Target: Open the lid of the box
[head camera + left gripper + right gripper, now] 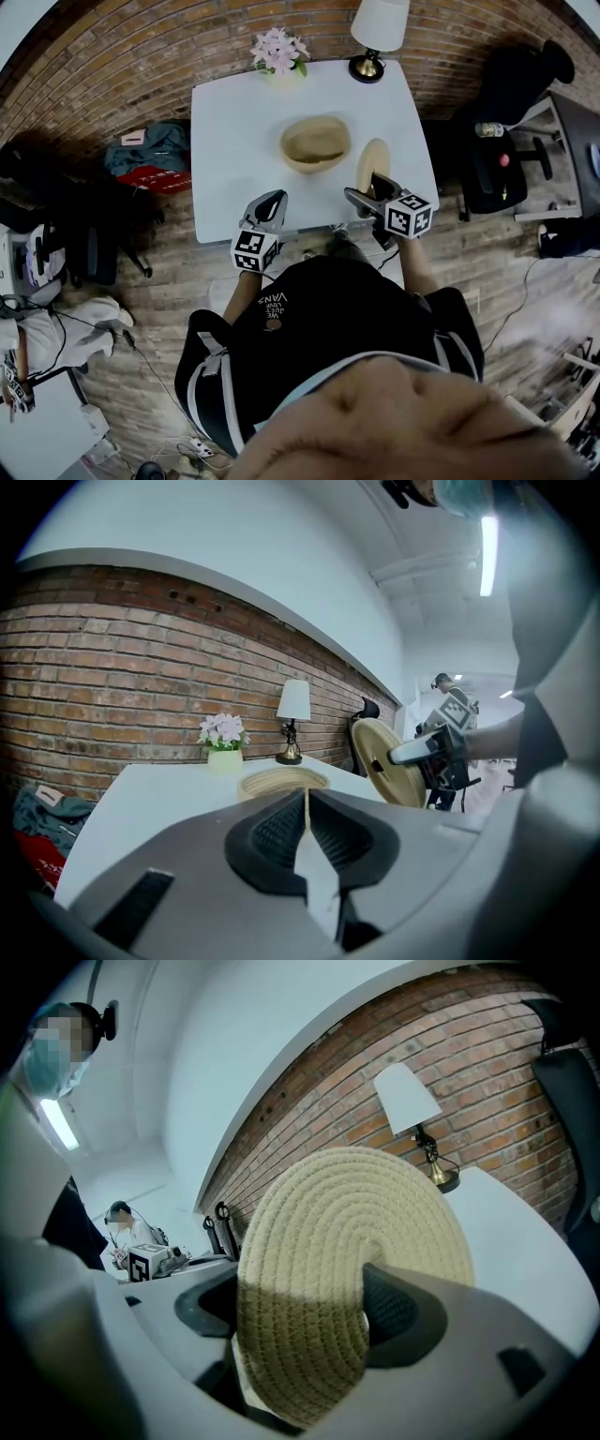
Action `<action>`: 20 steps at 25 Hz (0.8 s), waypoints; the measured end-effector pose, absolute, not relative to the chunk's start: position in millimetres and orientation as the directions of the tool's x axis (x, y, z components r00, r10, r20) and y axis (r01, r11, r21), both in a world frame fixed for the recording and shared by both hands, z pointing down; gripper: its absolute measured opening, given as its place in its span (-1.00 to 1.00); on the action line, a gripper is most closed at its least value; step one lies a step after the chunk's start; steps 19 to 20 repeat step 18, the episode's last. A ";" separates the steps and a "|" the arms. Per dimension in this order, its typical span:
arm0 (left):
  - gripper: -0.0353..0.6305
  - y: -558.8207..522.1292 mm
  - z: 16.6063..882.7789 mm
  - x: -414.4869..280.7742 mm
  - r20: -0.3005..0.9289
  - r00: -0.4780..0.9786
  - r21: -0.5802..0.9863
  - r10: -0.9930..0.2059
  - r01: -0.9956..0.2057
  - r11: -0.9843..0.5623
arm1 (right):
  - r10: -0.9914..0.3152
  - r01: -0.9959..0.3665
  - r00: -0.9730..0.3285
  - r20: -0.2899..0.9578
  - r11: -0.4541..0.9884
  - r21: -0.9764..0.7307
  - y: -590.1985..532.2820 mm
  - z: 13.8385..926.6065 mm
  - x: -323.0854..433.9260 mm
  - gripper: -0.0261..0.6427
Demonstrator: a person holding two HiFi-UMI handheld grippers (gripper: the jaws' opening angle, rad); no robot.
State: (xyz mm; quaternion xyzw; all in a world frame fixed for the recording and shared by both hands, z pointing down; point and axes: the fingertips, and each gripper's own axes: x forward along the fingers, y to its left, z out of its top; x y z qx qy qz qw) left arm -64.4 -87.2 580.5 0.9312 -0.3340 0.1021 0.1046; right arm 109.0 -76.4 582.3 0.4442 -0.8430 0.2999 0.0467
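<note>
A round woven box [315, 143] stands open on the white table [230, 122]; it also shows in the left gripper view as a low box [281, 782]. Its flat woven lid [372, 165] is off the box and held on edge to the right of it. My right gripper [367, 190] is shut on this lid [347, 1260], one jaw on each face, gripper [305, 1316]. The left gripper view shows the same lid [386, 761] upright at the right. My left gripper [271, 203] hovers at the table's near edge, left of the box, shut with nothing in it, gripper [307, 810].
A pot of pink flowers [279, 54] and a table lamp [375, 37] stand at the table's far edge against the brick wall. Bags [150, 155] lie on the floor to the left. An office chair [506, 141] stands to the right.
</note>
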 end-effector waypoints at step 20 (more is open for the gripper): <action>-0.86 -85.4 582.4 -72.3 0.281 0.744 0.131 -0.606 -0.655 -0.744 | -0.726 -0.776 -0.595 0.345 0.405 -0.484 -74.8 585.4 104.6 0.13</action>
